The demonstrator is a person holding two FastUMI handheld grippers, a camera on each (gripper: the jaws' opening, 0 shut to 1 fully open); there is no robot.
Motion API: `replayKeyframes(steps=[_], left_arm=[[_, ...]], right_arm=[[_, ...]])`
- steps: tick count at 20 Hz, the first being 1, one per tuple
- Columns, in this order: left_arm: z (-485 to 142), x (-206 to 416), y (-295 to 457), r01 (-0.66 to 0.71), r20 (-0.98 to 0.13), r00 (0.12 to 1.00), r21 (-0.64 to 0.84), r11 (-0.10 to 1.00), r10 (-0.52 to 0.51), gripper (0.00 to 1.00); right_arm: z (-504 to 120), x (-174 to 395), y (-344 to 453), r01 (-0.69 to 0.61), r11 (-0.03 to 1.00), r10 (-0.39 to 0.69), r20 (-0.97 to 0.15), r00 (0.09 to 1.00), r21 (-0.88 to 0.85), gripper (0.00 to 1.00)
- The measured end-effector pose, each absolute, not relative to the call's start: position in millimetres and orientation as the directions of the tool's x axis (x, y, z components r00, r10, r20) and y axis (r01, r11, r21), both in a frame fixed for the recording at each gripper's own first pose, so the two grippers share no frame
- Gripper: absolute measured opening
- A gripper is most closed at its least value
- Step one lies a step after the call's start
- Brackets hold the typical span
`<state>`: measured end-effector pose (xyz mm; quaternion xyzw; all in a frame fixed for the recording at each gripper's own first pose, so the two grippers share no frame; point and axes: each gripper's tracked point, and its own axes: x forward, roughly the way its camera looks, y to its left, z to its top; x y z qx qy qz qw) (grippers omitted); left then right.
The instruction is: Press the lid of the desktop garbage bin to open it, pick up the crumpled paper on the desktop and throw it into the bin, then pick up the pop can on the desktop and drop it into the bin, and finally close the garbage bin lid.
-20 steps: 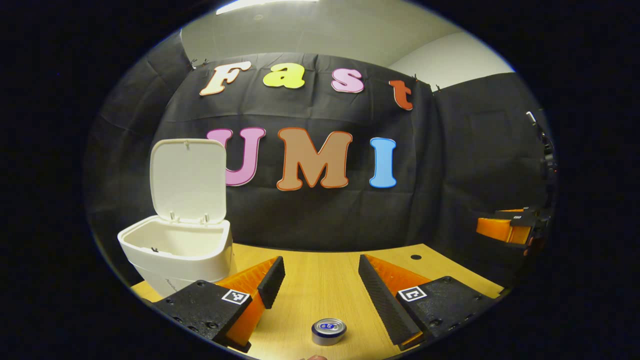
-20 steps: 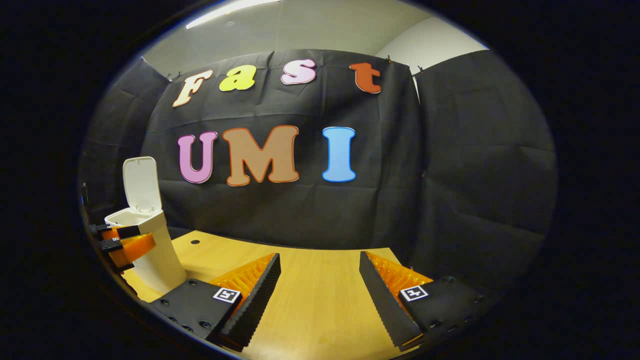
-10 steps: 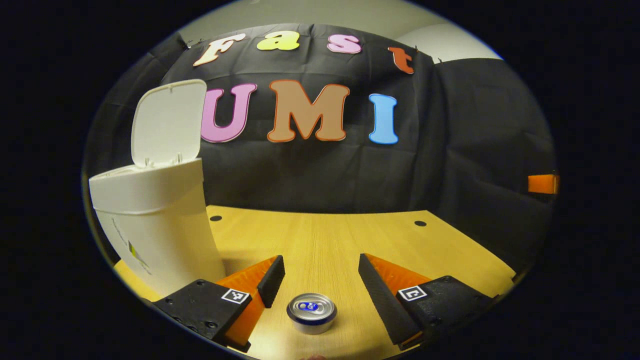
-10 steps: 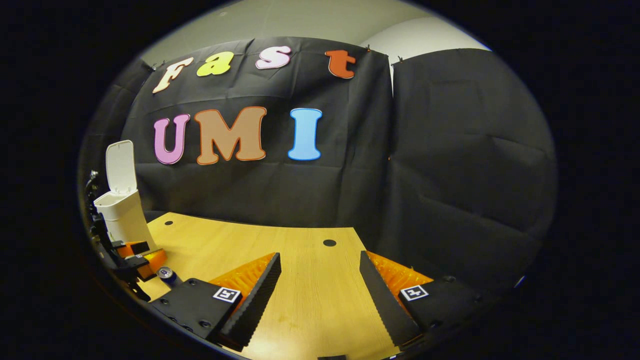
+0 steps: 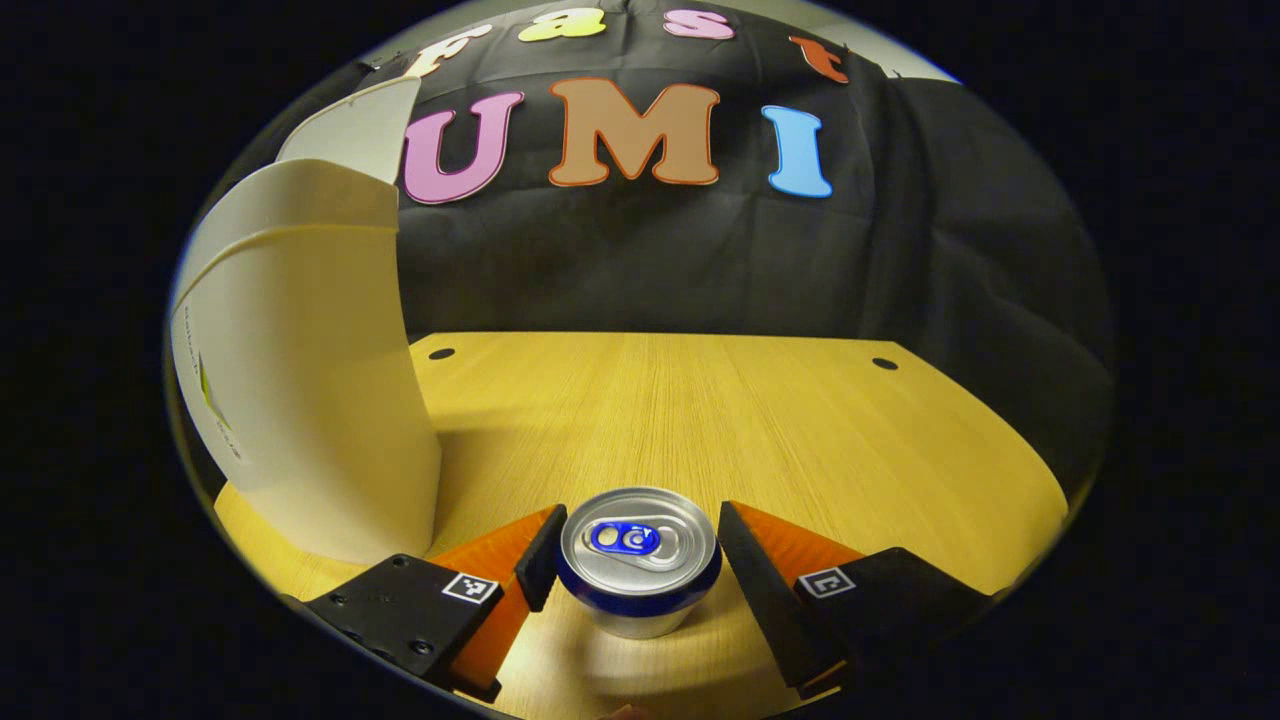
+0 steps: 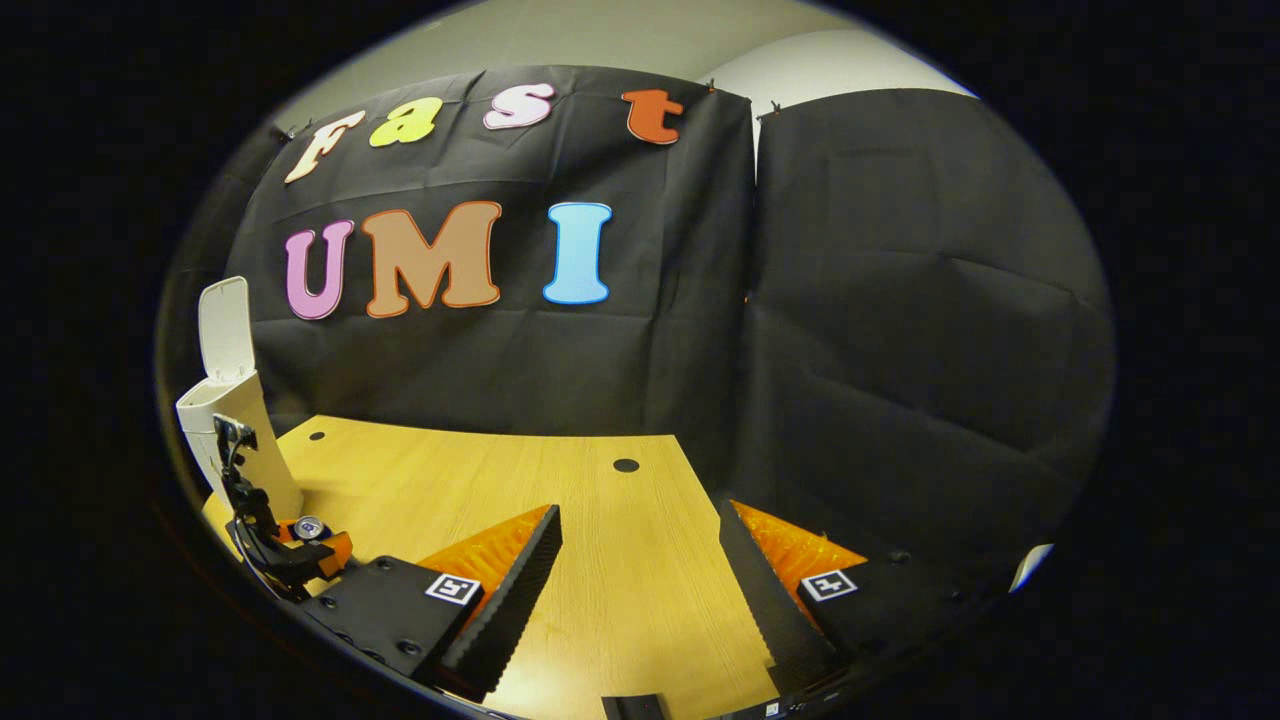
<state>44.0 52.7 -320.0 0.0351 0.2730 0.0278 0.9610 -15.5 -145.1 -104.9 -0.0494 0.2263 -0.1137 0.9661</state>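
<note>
Your left tongs (image 5: pixel 634 560) stand wide around the can (image 5: pixel 638 555); squeeze, then lift to the open bin (image 5: pixel 300 370); right tongs (image 6: pixel 640 580) wide, idle

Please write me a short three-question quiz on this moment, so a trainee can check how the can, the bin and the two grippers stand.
1. True or false: the lid of the garbage bin stands open.
2. The pop can stands: A) on its side by the bin; B) upright between the left gripper fingers; C) inside the bin.
3. Fill in: the right gripper hangs over the bare ____ with nothing between its fingers.

Key:
1. True.
2. B; whether the fingers already press on it cannot be told.
3. Table.
</note>
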Motion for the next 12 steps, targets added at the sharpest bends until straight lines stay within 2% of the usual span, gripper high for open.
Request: replayKeyframes(steps=[5, 6, 8, 12], left_arm=[[-338.8, 32.9, 54.8, -0.007, -0.594, 0.801, 0.106, 0.994, 0.069, 0.94], [-334.6, 33.0, 56.9, -0.010, -0.585, 0.807, 0.121, 0.993, 0.079, 0.79], [-319.1, 40.0, 54.4, -0.004, -0.559, 0.826, 0.119, 0.993, 0.070, 0.78], [-248.9, 63.7, 51.2, 0.027, -0.444, 0.895, 0.152, 0.988, 0.044, 0.77]], right_arm=[[-106.5, -14.3, -146.2, 0.195, 0.969, -0.244, -0.431, 0.869, -0.154, 1.00], [-107.6, -13.6, -145.6, 0.192, 0.969, -0.241, -0.431, 0.869, -0.154, 1.00], [-108.3, -11.3, -141.5, 0.182, 0.971, -0.231, -0.432, 0.872, -0.152, 1.00], [-112.9, -5.2, -128.8, 0.153, 0.979, -0.198, -0.432, 0.880, -0.137, 1.00]])
